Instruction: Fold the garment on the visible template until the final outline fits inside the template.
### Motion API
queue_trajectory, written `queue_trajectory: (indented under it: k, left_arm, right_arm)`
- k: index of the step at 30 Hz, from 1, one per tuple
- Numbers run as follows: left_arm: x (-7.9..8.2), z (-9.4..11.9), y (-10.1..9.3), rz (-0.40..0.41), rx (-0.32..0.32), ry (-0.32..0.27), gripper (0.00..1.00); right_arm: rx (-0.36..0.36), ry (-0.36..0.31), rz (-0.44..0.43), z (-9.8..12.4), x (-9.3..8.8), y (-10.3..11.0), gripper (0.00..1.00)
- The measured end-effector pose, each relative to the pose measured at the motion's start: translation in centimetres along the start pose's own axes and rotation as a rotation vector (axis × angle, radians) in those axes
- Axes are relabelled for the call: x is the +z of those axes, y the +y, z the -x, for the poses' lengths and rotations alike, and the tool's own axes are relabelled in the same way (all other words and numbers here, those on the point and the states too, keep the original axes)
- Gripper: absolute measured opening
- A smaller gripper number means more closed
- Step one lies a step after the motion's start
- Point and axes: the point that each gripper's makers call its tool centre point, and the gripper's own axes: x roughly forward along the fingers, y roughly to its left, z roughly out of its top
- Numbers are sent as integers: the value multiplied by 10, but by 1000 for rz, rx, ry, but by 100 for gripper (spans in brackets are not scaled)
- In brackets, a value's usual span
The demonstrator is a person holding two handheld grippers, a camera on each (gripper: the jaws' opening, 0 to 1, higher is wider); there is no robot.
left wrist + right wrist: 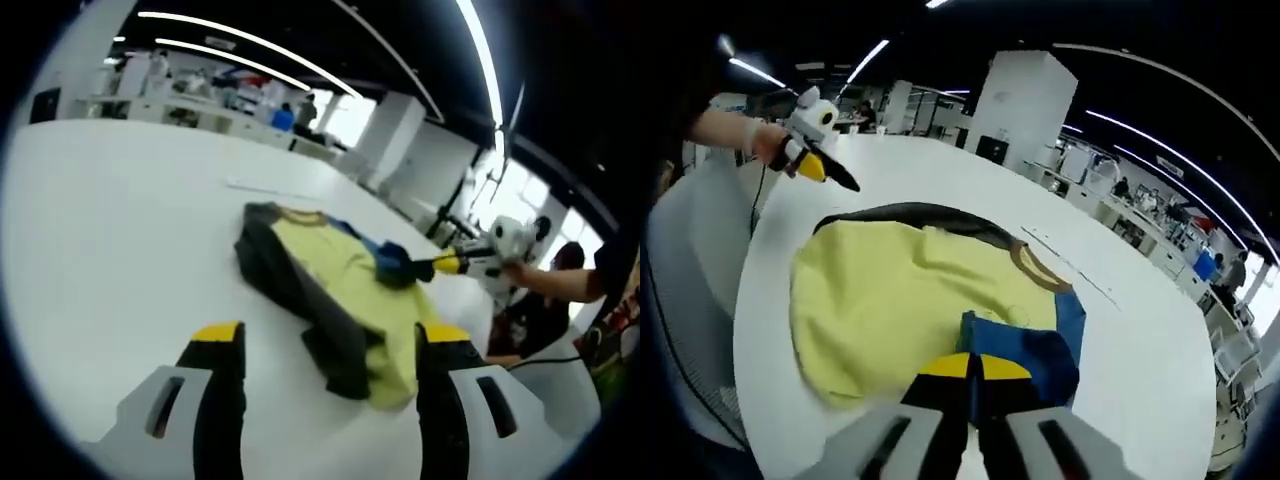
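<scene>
In the left gripper view, the left gripper point(330, 350) stood with its two yellow-tipped black jaws spread wide apart and nothing between them, hovering above the white table point(120, 240). Just beyond the jaws, toward the middle, lay the garment point(330, 290), a yellow shirt with dark grey sides and a blue sleeve, bunched and partly folded on the tabletop. Farther right, the right gripper point(425, 268) reached in and pinched the blue sleeve at the garment's far edge, with a person's hand point(520, 275) behind it. In the right gripper view, the left gripper point(835, 178) appeared at the upper left, held in a hand point(765, 140) above the table's edge and clear of the cloth. The yellow body of the garment point(890, 300) spread across the middle of the table point(1140, 330). At the lower middle, the right gripper point(975, 372) was clenched on the blue sleeve point(1040, 350), its jaws pressed together over the fabric.
</scene>
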Motion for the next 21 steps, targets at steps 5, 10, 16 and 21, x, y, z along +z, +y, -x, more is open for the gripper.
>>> queue_trajectory:
  k: [5,10,16,21]
  left_arm:
    - [0,-3,0,1,-3,2,64]
    - [2,-7,-1,-3,-11,4,64]
    - [0,-8,-1,-1,-12,8,64]
    - [-1,-9,0,3,-10,13,63]
  right_arm:
    - [-68,19,-29,14,-2,-38,0]
    - [-136,28,-81,30,-5,-74,0]
    - [-269,39,-144,63,-10,-126,0]
    - [-355,63,-175,91,-22,-160,0]
